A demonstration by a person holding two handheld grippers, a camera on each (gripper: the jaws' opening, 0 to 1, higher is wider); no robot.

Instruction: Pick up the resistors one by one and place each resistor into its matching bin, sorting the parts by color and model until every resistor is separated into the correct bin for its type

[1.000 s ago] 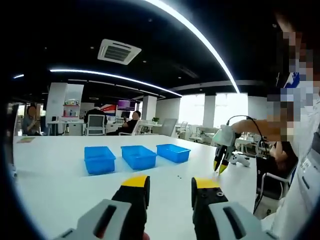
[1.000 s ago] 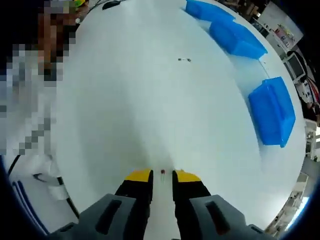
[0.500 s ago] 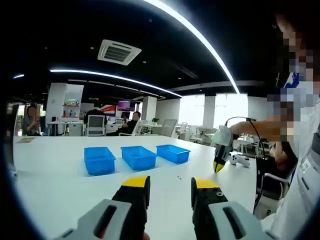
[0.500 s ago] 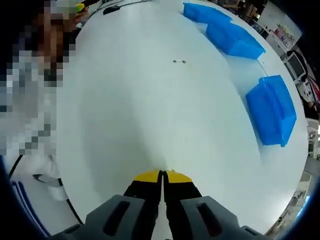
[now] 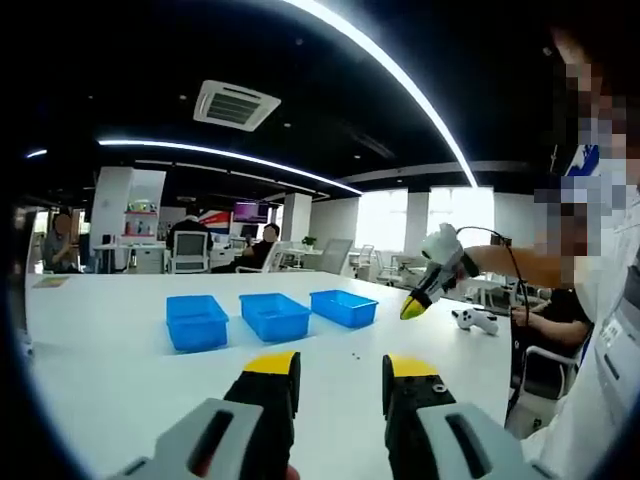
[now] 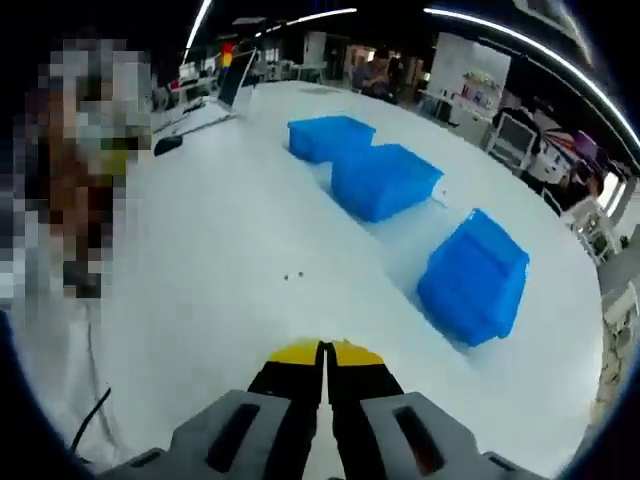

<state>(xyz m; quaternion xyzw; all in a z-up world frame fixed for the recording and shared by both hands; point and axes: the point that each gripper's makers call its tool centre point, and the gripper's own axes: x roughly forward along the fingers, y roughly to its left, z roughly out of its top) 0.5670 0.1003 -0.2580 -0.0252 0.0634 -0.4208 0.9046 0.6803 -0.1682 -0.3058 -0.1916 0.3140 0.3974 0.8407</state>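
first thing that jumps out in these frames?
Three blue bins in a row on the white table. The right claw is shut, raised above the table and facing the bins, while the left claw is open with nothing between its jaws. A few tiny resistors lie loose on the table short of the bins.

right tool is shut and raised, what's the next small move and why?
Probably carry the right tool forward toward the three blue bins. Its jaws are shut, though any resistor between them is too small to see. The bins lie ahead, and small parts remain on the table. Which bin matches cannot be told.
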